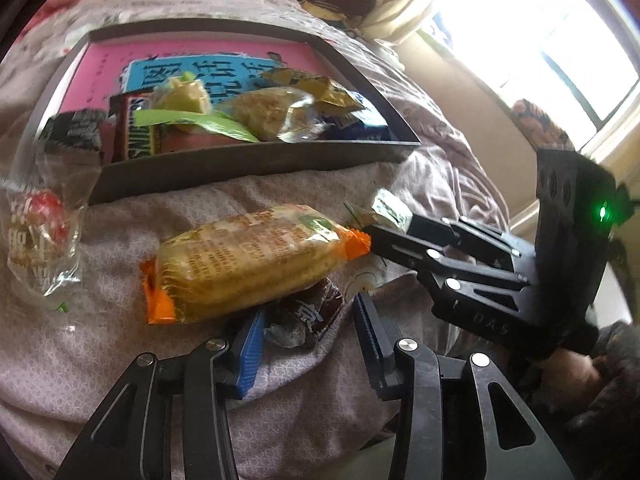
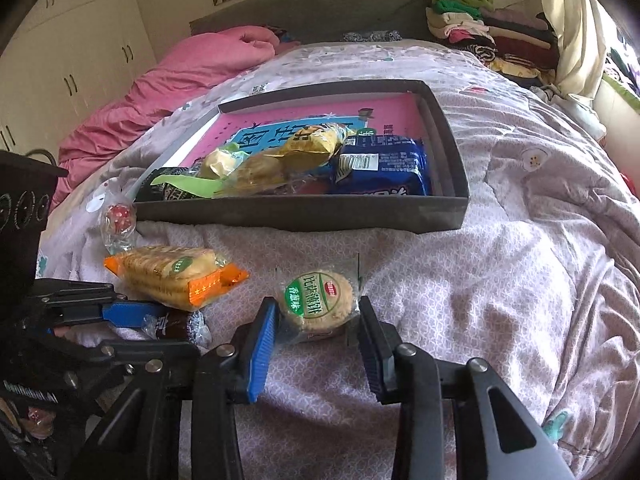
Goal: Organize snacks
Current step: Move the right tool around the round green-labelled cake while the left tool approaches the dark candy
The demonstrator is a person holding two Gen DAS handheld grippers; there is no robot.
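Note:
A dark shallow box on the bed holds several snacks, among them a blue packet. It also shows in the left wrist view. My left gripper is open, its jaws around a small dark brown wrapped snack that lies partly under an orange cracker pack. My right gripper is open, its jaws on either side of a round biscuit pack with a green label; whether the pads touch it I cannot tell. The right gripper also shows in the left wrist view.
A clear-wrapped red candy lies left of the box, also seen in the left wrist view. The quilt is soft and wrinkled. A pink duvet and folded clothes lie at the bed's far end.

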